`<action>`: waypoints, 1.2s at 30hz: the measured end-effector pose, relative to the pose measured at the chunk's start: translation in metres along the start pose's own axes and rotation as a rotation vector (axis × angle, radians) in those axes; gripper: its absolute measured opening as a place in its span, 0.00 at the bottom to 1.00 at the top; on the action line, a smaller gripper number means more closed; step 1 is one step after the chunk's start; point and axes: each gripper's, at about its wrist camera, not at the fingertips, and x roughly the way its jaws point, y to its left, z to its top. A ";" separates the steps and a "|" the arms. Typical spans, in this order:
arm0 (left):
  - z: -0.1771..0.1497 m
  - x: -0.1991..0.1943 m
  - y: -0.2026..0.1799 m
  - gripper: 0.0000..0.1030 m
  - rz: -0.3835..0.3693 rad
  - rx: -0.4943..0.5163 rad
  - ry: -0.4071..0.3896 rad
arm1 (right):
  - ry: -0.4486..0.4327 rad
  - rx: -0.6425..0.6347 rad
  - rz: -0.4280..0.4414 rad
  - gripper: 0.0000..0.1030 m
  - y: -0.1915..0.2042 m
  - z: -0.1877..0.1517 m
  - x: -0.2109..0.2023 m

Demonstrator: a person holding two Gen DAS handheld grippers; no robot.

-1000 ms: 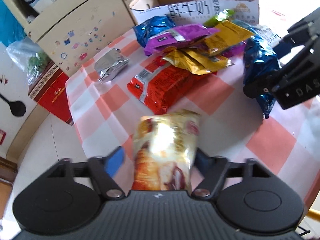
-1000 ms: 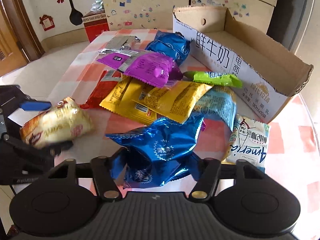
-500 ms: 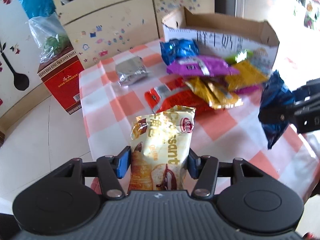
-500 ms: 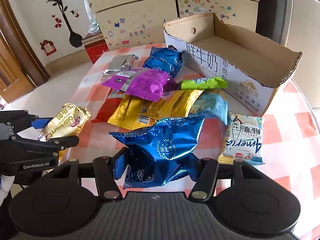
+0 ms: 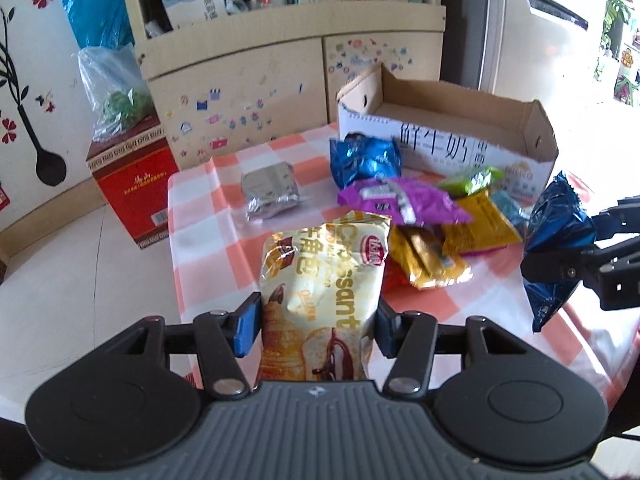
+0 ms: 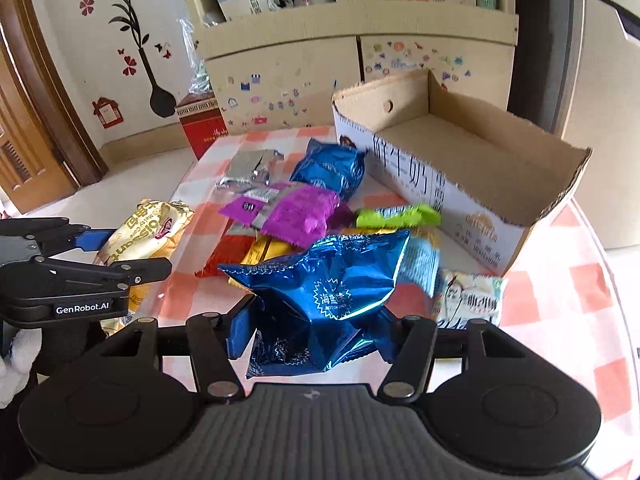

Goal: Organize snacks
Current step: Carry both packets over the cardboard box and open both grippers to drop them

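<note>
My left gripper (image 5: pixel 318 326) is shut on a cream and gold croissant packet (image 5: pixel 324 300), held clear of the checked tablecloth (image 5: pixel 200 216). The right gripper (image 6: pixel 312 330) is shut on a crinkled blue foil packet (image 6: pixel 324 300), also lifted off the table. Each gripper shows in the other's view: the right one with its blue packet (image 5: pixel 556 240) at the right edge, the left one with the croissant packet (image 6: pixel 148 232) at the left. An open cardboard box (image 6: pixel 460 184) stands empty at the back right of the table.
A heap of packets lies before the box: purple (image 6: pixel 296 212), blue (image 6: pixel 332 168), green (image 6: pixel 396 216), yellow (image 5: pixel 476 228), red, and a silver one (image 5: pixel 270 194) apart at the left. A white packet (image 6: pixel 468 300) lies near the box's corner. A red carton (image 5: pixel 132 192) stands on the floor.
Both grippers have risen with their packets, and the table now looks farther below. The left gripper has rolled, so the croissant packet stands upright between its fingers.
</note>
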 end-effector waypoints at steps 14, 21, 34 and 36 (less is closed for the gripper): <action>0.060 0.002 -0.022 0.53 -0.019 0.006 -0.082 | -0.108 -0.053 -0.068 0.64 -0.028 0.038 -0.010; 0.091 0.019 -0.044 0.53 -0.055 0.023 -0.098 | -0.145 -0.044 -0.076 0.64 -0.044 0.057 -0.007; 0.137 0.053 -0.075 0.53 -0.089 0.090 -0.124 | -0.153 0.016 -0.140 0.64 -0.071 0.082 0.004; 0.141 0.060 -0.079 0.53 -0.097 0.094 -0.121 | -0.155 0.024 -0.150 0.64 -0.074 0.085 0.006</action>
